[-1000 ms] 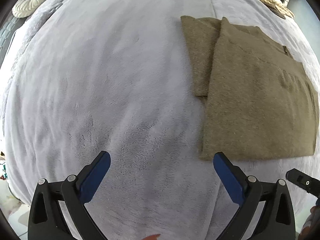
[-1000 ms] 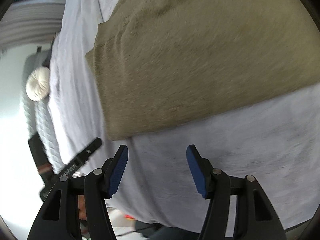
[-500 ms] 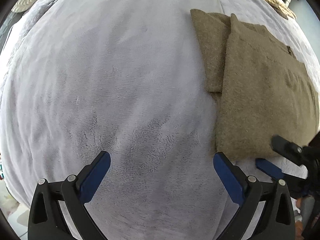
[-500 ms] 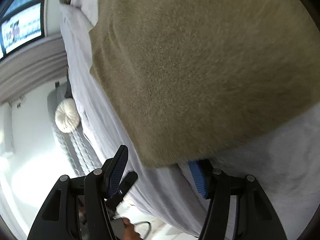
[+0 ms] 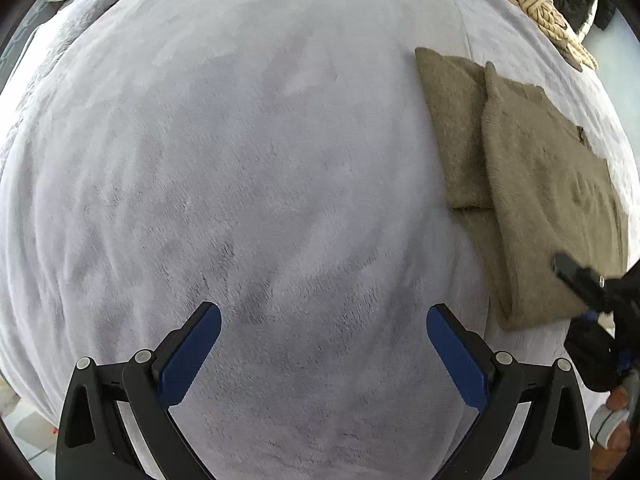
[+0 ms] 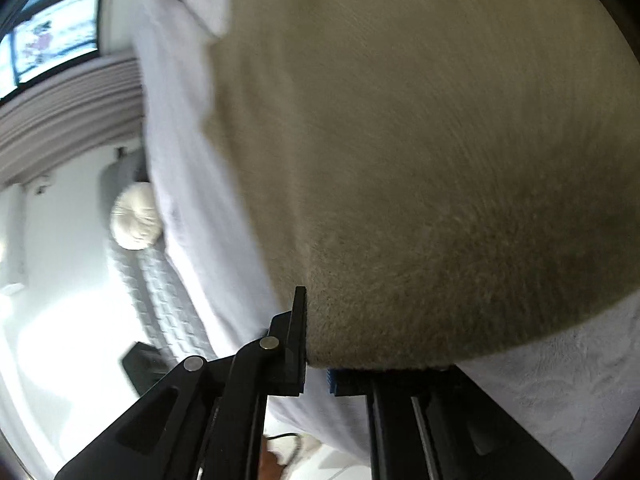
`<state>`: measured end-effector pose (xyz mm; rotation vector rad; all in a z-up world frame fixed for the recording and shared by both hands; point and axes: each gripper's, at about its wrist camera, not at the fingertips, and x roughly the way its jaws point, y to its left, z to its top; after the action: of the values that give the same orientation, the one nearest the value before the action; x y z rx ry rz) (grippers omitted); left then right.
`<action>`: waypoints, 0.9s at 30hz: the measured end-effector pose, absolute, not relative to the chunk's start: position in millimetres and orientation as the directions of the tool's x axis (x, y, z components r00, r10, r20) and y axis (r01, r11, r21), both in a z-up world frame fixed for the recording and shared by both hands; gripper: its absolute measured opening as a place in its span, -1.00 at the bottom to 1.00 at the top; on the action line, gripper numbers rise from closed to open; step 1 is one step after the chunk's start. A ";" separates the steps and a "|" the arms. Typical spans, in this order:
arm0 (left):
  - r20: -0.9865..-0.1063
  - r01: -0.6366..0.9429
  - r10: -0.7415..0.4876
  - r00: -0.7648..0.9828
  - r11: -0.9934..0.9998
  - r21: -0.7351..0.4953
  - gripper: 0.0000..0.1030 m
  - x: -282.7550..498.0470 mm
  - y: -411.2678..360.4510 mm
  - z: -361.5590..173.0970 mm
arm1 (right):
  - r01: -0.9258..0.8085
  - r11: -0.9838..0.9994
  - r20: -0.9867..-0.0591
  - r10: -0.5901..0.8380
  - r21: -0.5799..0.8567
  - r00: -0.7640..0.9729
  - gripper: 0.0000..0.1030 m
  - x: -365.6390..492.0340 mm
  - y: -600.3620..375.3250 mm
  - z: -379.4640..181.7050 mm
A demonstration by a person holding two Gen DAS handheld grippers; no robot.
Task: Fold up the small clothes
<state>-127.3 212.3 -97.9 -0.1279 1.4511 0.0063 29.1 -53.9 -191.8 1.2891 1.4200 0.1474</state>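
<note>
An olive-brown knitted garment (image 5: 540, 184) lies partly folded on the pale grey fleece bed cover (image 5: 260, 180), at the right in the left wrist view. My left gripper (image 5: 324, 352) is open and empty, over bare cover to the left of the garment. My right gripper (image 6: 316, 344) is shut on the garment's near corner (image 6: 420, 240); the cloth fills most of the right wrist view and hides the right finger's tip. The right gripper also shows in the left wrist view (image 5: 588, 292) at the garment's near right corner.
A round cream cushion (image 6: 134, 222) lies at the far side of the bed. A braided cream cushion (image 5: 540, 8) and dark items lie at the top right. The bed edge and white floor (image 6: 60, 320) show on the left in the right wrist view.
My right gripper moved onto the garment's near corner and closed on it, having been open a second ago. My left gripper stayed open and drifted slightly left, away from the garment.
</note>
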 end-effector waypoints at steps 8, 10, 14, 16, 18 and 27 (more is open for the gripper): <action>-0.992 -0.085 -0.065 0.107 0.994 -0.074 1.00 -115.9 217.8 -103.0 | 0.473 0.576 -0.697 0.707 0.667 0.121 -0.76 33.5 -51.9 -163.0; -0.991 -0.074 -0.064 0.115 0.995 -0.073 1.00 -109.9 214.0 -100.5 | 0.410 0.635 -0.730 0.672 0.654 0.124 -0.76 36.2 -61.5 -143.4; -0.987 -0.046 -0.075 0.139 0.996 -0.082 1.00 -94.4 198.6 -93.2 | 0.351 0.747 -0.824 0.533 0.565 0.193 -0.76 52.1 -101.9 -111.5; -0.984 -0.033 -0.081 0.156 0.996 -0.087 1.00 -84.7 190.5 -90.1 | 0.356 0.775 -0.852 0.474 0.523 0.221 -0.75 62.9 -121.7 -105.4; -0.982 -0.019 -0.084 0.170 0.996 -0.088 1.00 -74.5 178.4 -87.5 | 0.374 0.793 -0.876 0.424 0.481 0.229 -0.75 69.2 -139.0 -104.8; -0.991 0.009 -0.018 0.131 1.000 -0.017 1.00 -49.6 141.4 -128.5 | 0.469 0.796 -0.924 0.338 0.382 0.180 -0.88 43.8 -206.6 -136.8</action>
<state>-49.6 141.4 -128.5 -0.0078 1.4393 -0.0196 43.8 -206.6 -136.8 0.7034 1.4229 -0.1048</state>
